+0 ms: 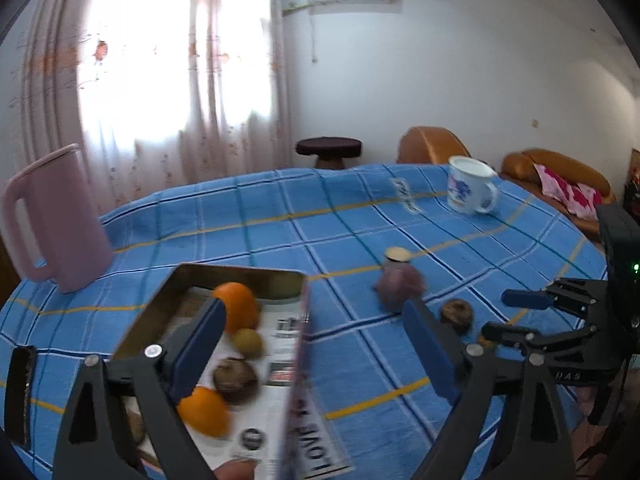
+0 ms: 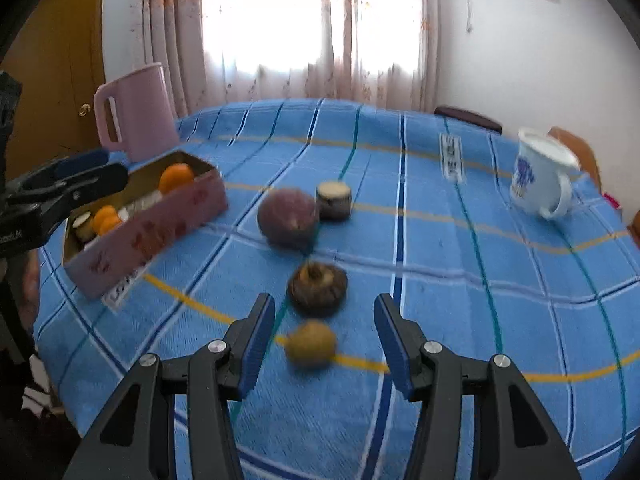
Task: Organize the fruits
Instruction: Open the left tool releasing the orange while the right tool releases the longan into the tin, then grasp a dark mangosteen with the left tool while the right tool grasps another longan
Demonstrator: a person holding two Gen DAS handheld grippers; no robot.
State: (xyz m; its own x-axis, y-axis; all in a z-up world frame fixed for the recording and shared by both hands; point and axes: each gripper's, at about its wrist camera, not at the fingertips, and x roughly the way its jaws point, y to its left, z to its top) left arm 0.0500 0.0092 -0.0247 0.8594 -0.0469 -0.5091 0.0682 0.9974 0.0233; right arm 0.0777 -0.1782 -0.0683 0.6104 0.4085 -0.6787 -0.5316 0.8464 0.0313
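Ahead of the right claw [image 2: 325, 344], a blue checked tablecloth with yellow and white lines [image 2: 460, 248]; far left, a pink rectangular tin box [image 2: 152, 232] holding round orange fruits [image 2: 176, 178].

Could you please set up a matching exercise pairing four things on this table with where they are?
Things:
1. orange
2. yellow-green fruit
3. pink jug
4. white mug

Places:
A. far right of the cloth
B. inside the pink box
C. behind the box
D. between the right gripper's open fingers

Pairs: 1-B, 2-D, 3-C, 4-A
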